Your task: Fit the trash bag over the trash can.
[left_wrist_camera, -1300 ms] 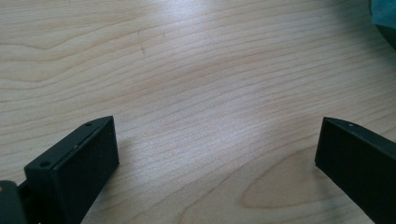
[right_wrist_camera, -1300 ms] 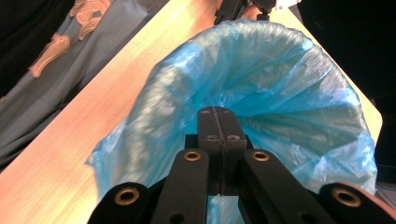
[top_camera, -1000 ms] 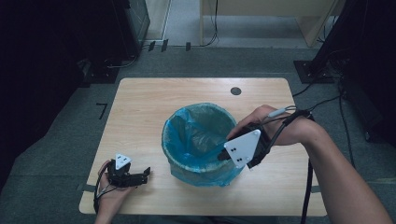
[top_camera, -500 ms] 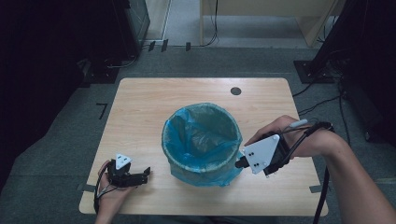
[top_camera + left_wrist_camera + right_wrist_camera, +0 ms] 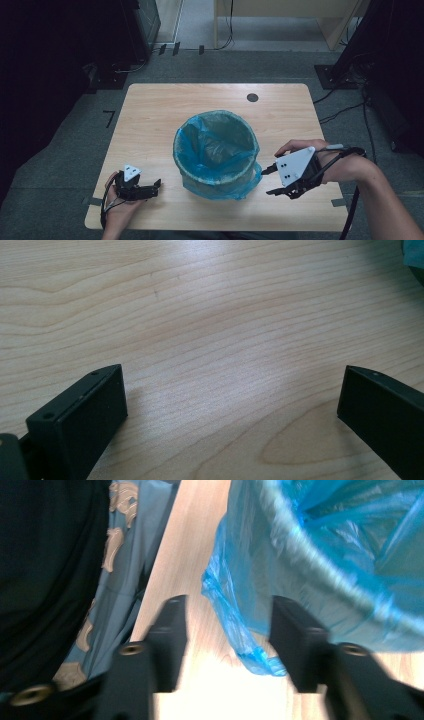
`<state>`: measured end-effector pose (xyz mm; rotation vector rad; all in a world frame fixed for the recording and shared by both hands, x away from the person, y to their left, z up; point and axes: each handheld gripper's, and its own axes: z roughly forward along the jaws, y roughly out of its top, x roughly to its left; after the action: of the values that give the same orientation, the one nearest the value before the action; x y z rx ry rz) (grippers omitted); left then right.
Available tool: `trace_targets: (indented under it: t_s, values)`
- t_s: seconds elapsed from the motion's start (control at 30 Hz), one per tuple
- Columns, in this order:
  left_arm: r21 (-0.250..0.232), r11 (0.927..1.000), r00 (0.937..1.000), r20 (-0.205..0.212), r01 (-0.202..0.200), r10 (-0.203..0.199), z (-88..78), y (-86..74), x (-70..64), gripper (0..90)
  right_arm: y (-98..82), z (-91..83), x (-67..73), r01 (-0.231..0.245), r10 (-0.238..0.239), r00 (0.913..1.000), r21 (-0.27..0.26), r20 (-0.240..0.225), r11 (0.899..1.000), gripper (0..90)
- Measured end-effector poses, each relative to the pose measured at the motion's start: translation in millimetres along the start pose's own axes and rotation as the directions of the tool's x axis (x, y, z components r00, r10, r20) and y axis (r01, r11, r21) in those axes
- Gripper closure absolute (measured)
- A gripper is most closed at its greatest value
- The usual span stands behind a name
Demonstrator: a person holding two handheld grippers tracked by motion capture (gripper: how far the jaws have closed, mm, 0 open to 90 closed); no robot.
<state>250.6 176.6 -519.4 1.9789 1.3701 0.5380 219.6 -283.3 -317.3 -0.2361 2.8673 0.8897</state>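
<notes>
A round bin lined with a blue plastic bag [image 5: 216, 152] stands in the middle of the wooden table [image 5: 150, 115]. My right gripper [image 5: 267, 182] hovers just right of the bin's base and points at it. Its jaws have just been opening. In the right gripper view the right gripper [image 5: 229, 605] stands open, and the bag's loose lower edge [image 5: 240, 630] hangs in the gap, unpinched. My left gripper [image 5: 156, 188] rests on the table at the front left, pointing toward the bin. The left gripper [image 5: 231, 377] is wide open over bare wood.
A dark round hole [image 5: 252, 97] marks the table's far right. Cables [image 5: 345, 107] trail over the grey floor to the right, and dark cabinets [image 5: 135, 30] stand behind. The table's front edge [image 5: 150, 580] runs close to my right gripper.
My right gripper has moved from the bin's right rim outward and down to beside its base, and its jaws now stand apart. The left gripper has not moved.
</notes>
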Motion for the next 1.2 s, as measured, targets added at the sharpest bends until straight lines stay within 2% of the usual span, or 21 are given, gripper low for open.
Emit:
trace_targets:
  t_s: [0.07, 0.13, 0.17, 0.23, 0.27, 0.37, 0.47, 0.53, 0.6, 0.67, 0.7, 0.77, 0.8, 0.93, 1.0, 1.03, 1.07, 1.1, 1.13, 1.17, 1.2]
  values:
    - [0.000, 1.0000, 1.0000, -0.003, -0.002, 0.002, 0.1, 0.0, -0.3, 0.0, -8.1, 3.7, 3.4, -0.049, 0.049, 0.9986, -0.007, 0.018, 0.999, 37.0]
    - [0.001, 1.0000, 1.0000, -0.004, -0.003, 0.003, 0.2, 0.0, -0.5, 0.0, -16.4, 6.4, 6.2, -0.116, 0.118, 0.9917, -0.032, 0.052, 0.993, 26.4]
    - [-0.001, 1.0000, 1.0000, -0.004, -0.001, 0.001, 0.4, 0.0, -0.6, 0.0, -19.1, 7.2, 6.8, -0.130, 0.133, 0.9891, -0.045, 0.064, 0.991, 21.2]
    - [0.000, 1.0000, 1.0000, -0.004, -0.002, 0.002, 0.4, 0.0, -0.5, 0.0, -27.3, 9.6, 8.7, -0.183, 0.189, 0.9777, -0.076, 0.091, 0.980, 13.7]
    - [0.000, 1.0000, 1.0000, -0.005, -0.004, 0.004, 0.4, 0.1, -0.6, 0.0, -31.0, 10.4, 9.6, -0.201, 0.209, 0.9731, -0.090, 0.097, 0.975, 13.6]
    - [0.001, 1.0000, 1.0000, -0.007, -0.004, 0.004, 0.5, 0.2, -0.6, 0.0, -42.1, 13.1, 11.8, -0.263, 0.284, 0.9465, -0.142, 0.154, 0.954, 2.2]
    - [0.000, 1.0000, 1.0000, -0.006, -0.003, 0.003, 0.5, 0.2, -0.6, 0.0, -50.3, 16.7, 13.3, -0.305, 0.336, 0.9224, -0.175, 0.190, 0.936, 0.0]
    - [0.000, 1.0000, 1.0000, -0.006, -0.003, 0.003, 0.5, 0.2, -0.5, 0.0, -54.7, 21.1, 14.6, -0.329, 0.368, 0.8979, -0.187, 0.241, 0.925, 0.0]
    - [0.000, 1.0000, 1.0000, -0.006, -0.003, 0.003, 0.5, 0.2, -0.5, 0.0, -58.7, 26.1, 15.8, -0.368, 0.417, 0.8627, -0.211, 0.286, 0.905, 0.0]
    - [0.000, 1.0000, 1.0000, -0.006, -0.002, 0.002, 0.5, 0.2, -0.5, 0.0, -63.0, 31.8, 17.0, -0.407, 0.460, 0.8228, -0.220, 0.333, 0.887, 0.0]
    - [0.000, 1.0000, 1.0000, -0.006, -0.002, 0.002, 0.5, 0.2, -0.5, 0.0, -66.1, 34.2, 16.7, -0.417, 0.473, 0.8090, -0.227, 0.349, 0.880, 0.0]
    - [0.000, 1.0000, 1.0000, -0.007, -0.003, 0.003, 0.5, 0.2, -0.6, 0.0, -72.2, 38.4, 16.3, -0.459, 0.523, 0.7670, -0.252, 0.371, 0.852, 0.0]
    - [0.001, 1.0000, 1.0000, -0.007, -0.004, 0.004, 0.5, 0.2, -0.6, 0.0, -74.4, 39.7, 16.8, -0.476, 0.544, 0.7523, -0.265, 0.371, 0.839, 0.0]
    - [0.002, 1.0000, 1.0000, -0.008, -0.005, 0.005, 0.6, 0.2, -0.7, 0.0, -86.5, 45.6, 16.9, -0.526, 0.618, 0.6758, -0.323, 0.402, 0.786, 0.0]
    - [0.005, 1.0000, 0.9999, -0.009, -0.008, 0.008, 0.4, 0.3, -0.7, 0.0, -92.5, 48.0, 16.8, -0.547, 0.651, 0.6292, -0.352, 0.425, 0.759, 0.0]
    - [0.002, 1.0000, 0.9999, -0.009, -0.005, 0.005, 0.5, 0.3, -0.8, 0.0, -95.4, 48.9, 16.5, -0.562, 0.669, 0.6024, -0.365, 0.435, 0.743, 0.8]
    - [0.002, 1.0000, 1.0000, -0.008, -0.005, 0.005, 0.5, 0.2, -0.7, 0.0, -97.7, 49.9, 16.8, -0.581, 0.691, 0.5653, -0.378, 0.451, 0.721, 2.9]
    - [0.002, 1.0000, 1.0000, -0.008, -0.005, 0.005, 0.5, 0.3, -0.7, 0.0, -100.4, 51.1, 17.3, -0.594, 0.703, 0.5326, -0.385, 0.471, 0.707, 4.0]
    - [0.002, 1.0000, 1.0000, -0.008, -0.005, 0.005, 0.5, 0.3, -0.8, 0.0, -102.0, 52.0, 17.6, -0.601, 0.711, 0.5151, -0.390, 0.479, 0.698, 4.0]
    - [0.002, 1.0000, 1.0000, -0.008, -0.004, 0.004, 0.5, 0.3, -0.8, 0.0, -104.4, 52.9, 18.0, -0.612, 0.724, 0.4965, -0.398, 0.479, 0.683, 3.9]
    - [0.002, 1.0000, 1.0000, -0.007, -0.005, 0.005, 0.5, 0.3, -0.6, 0.0, -106.8, 53.7, 18.5, -0.626, 0.743, 0.4709, -0.413, 0.475, 0.661, 3.9]
